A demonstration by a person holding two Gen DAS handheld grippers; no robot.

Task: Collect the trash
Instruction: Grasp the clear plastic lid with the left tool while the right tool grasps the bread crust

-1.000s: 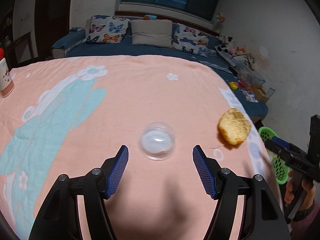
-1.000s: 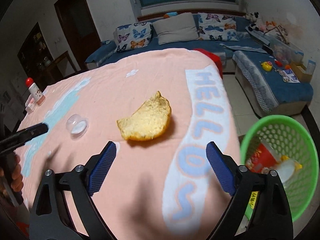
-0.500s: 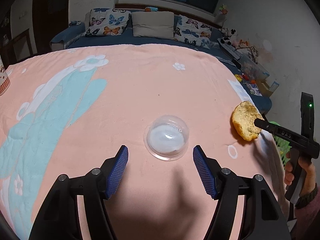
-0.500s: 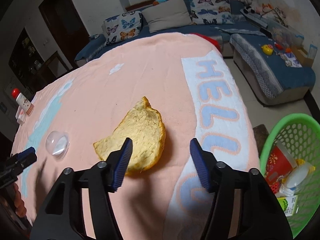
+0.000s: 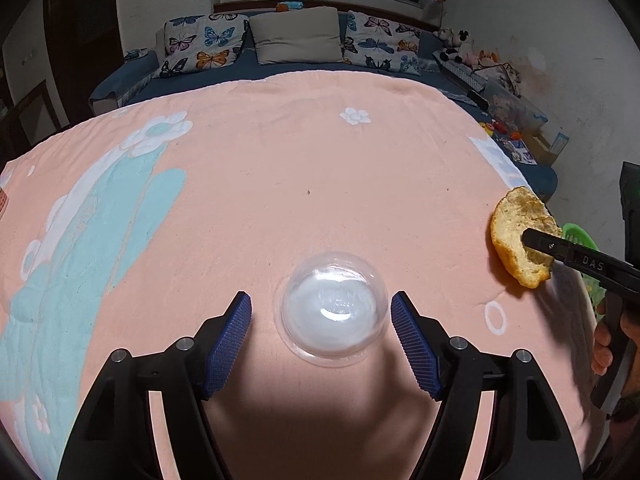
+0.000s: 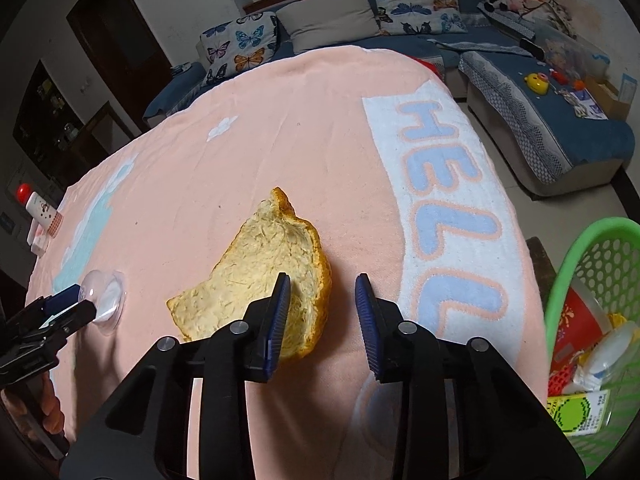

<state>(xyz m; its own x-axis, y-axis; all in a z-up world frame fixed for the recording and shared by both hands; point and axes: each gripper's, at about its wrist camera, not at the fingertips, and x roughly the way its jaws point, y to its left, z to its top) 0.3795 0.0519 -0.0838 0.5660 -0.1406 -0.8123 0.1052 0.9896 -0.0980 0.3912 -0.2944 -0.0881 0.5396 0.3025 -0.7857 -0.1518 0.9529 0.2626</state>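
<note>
Both grippers dropped closer. Right gripper (image 6: 322, 316) jaws were closing astride bread (image 6: 260, 276), gap remained; left gripper (image 5: 321, 334) wide around one dome lid (image 5: 334, 314), untouched. Green basket (image 6: 592, 280) contents visible in right view only.

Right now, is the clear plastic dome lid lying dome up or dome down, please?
Dome up: the clear plastic dome lid rests with its flat rim on the pink blanket.

bread slice (image 6: 264, 276) – 1 | clear dome lid (image 5: 334, 314) – 1 | green basket (image 6: 576, 256) – 1

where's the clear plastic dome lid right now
In the left wrist view the clear dome lid lies on the pink blanket, between the left gripper's open jaws.
</note>
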